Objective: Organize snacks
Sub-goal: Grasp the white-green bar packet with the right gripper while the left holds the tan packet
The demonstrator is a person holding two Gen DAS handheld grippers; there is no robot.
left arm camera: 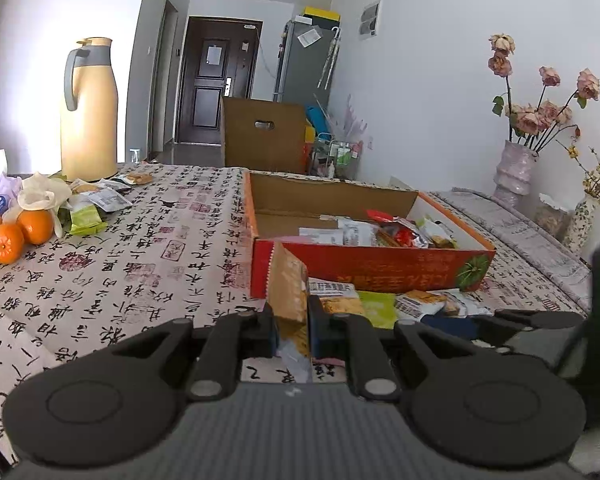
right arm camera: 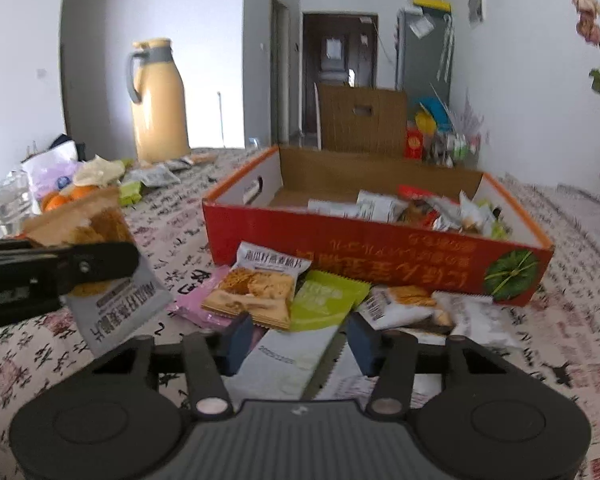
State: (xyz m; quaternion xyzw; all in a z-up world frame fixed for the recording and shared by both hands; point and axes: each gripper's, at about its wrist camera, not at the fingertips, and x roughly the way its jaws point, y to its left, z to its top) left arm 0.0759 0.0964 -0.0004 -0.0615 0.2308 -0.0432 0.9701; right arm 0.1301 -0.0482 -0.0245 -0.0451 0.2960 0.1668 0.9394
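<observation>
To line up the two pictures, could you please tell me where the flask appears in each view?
Left wrist view: the flask stands upper left, at the table's far edge behind the oranges.
Right wrist view: the flask stands upper left of centre, farther in.
Shared landmark: the red box, right of it.

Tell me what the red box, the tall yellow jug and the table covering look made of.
Red box: corrugated cardboard, printed outside, raw brown inside. Yellow jug: smooth, satin body with grey handle, plastic or coated metal; can't tell which. Table covering: cloth, matte, printed with calligraphy, lying in soft folds.
</observation>
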